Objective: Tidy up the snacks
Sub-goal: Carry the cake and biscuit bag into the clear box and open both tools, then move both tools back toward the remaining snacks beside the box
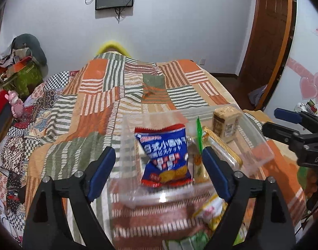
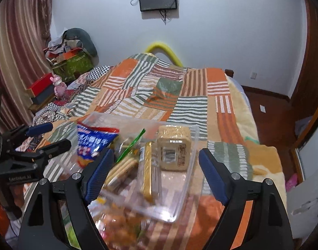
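Note:
A clear plastic box [image 1: 261,152] sits on the patchwork bed cover; it also shows in the right wrist view [image 2: 179,204]. Inside it lie a blue biscuit bag [image 1: 165,156] [image 2: 94,139], a green-edged packet [image 1: 199,137] [image 2: 129,145], a long gold-wrapped pack [image 1: 223,148] [image 2: 147,173] and a beige cracker pack [image 1: 226,123] [image 2: 174,148]. My left gripper [image 1: 161,170] is open and empty, its jaws wide apart just above the box's near side. My right gripper [image 2: 157,177] is open and empty over the box. Each gripper shows in the other's view, the right [image 1: 288,129] and the left [image 2: 42,139].
More snack packets [image 1: 211,210] lie on the cover in front of the box; some show blurred in the right wrist view [image 2: 117,225]. The bed cover [image 1: 117,95] stretches ahead. Clutter and a green box [image 2: 73,64] stand far left. The floor [image 2: 269,120] drops off right.

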A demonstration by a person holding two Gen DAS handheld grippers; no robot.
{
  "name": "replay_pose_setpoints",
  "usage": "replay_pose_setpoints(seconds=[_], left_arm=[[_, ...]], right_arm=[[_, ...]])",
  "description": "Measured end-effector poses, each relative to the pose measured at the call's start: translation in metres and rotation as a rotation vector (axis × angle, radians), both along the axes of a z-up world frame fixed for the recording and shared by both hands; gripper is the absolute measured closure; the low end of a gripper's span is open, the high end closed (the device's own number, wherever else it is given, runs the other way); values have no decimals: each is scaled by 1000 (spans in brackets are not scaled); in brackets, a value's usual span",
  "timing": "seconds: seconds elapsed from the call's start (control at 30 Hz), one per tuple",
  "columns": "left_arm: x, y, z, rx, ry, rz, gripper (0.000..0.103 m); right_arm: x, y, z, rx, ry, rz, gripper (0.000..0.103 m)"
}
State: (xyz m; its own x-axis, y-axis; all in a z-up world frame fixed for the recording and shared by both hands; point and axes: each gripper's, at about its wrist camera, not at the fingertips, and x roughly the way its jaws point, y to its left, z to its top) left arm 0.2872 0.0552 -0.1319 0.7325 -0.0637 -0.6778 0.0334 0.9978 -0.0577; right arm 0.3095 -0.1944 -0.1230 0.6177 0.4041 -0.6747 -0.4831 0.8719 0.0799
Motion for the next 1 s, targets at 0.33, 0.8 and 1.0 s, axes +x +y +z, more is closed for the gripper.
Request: replay_pose_setpoints(seconds=[0.33, 0.8, 1.0], left_arm=[[-62, 3, -10, 5, 50, -7, 12], [-99, -4, -71, -75, 213, 0, 11], [-93, -17, -88, -91, 249, -17, 11]], right_arm=[[-53, -12, -5, 0, 17, 22, 17], [-100, -8, -53, -8, 129, 22, 13], [-98, -7, -71, 5, 186, 6, 13]])
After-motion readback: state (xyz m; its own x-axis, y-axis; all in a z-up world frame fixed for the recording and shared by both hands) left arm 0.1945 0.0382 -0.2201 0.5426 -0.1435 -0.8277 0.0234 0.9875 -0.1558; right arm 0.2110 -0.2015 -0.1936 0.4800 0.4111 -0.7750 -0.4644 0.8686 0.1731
